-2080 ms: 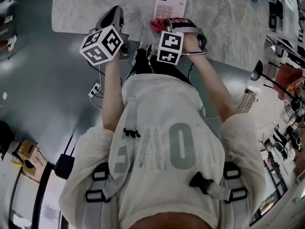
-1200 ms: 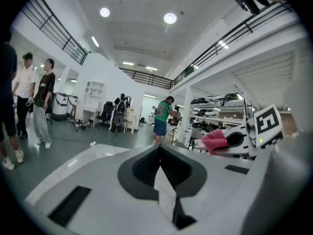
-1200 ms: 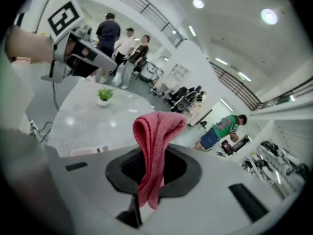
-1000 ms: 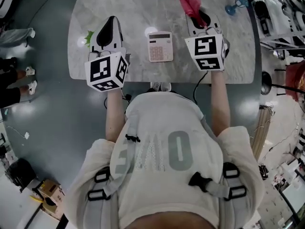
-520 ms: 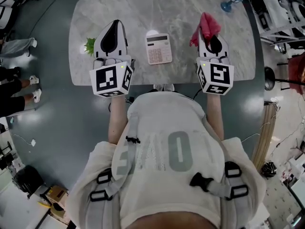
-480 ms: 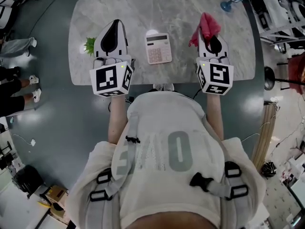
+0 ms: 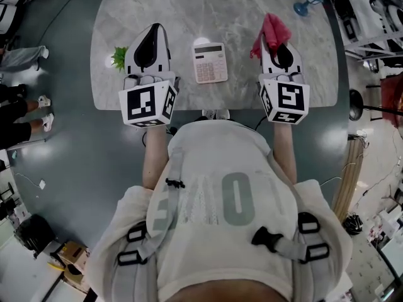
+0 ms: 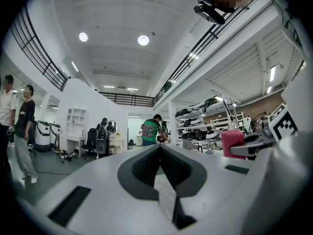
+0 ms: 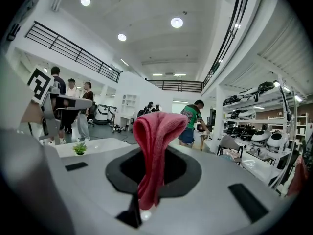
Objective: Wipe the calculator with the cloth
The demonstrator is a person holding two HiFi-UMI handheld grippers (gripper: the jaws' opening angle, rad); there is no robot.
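Between the right gripper's (image 9: 150, 155) jaws the pink cloth (image 9: 155, 131) is clamped: the jaws are closed on its lower part, and the free end stands up past the tips and folds over. That gripper's view looks out across the room, not down at the table, so I read the tool as held level and lifted. My left gripper (image 8: 160, 153) has its jaws together with nothing between them, and it looks out into the room the same way.

From the head view, the calculator (image 7: 210, 61) lies flat on the marble table (image 7: 189, 11), near the front edge and about midway between the two grippers, touching neither. The cloth hangs above the table to the calculator's right, apart from it. A small green plant (image 7: 119, 57) sits just left of the left gripper.

As for progress, nothing is wiping at this moment. Cloth and calculator are separated, and I can't see from here whether the keys are clean. Either a pass is finished or another remains; to continue, I would have to bring the right gripper back over the calculator and lower it.

About two seconds ago the cloth was right at the calculator's near corner, with the right gripper low beside it. One second ago the gripper had swung out to the right with the cloth raised. Since half a second ago almost nothing has changed: both grippers hold the same flanking pose and the calculator has not shifted.
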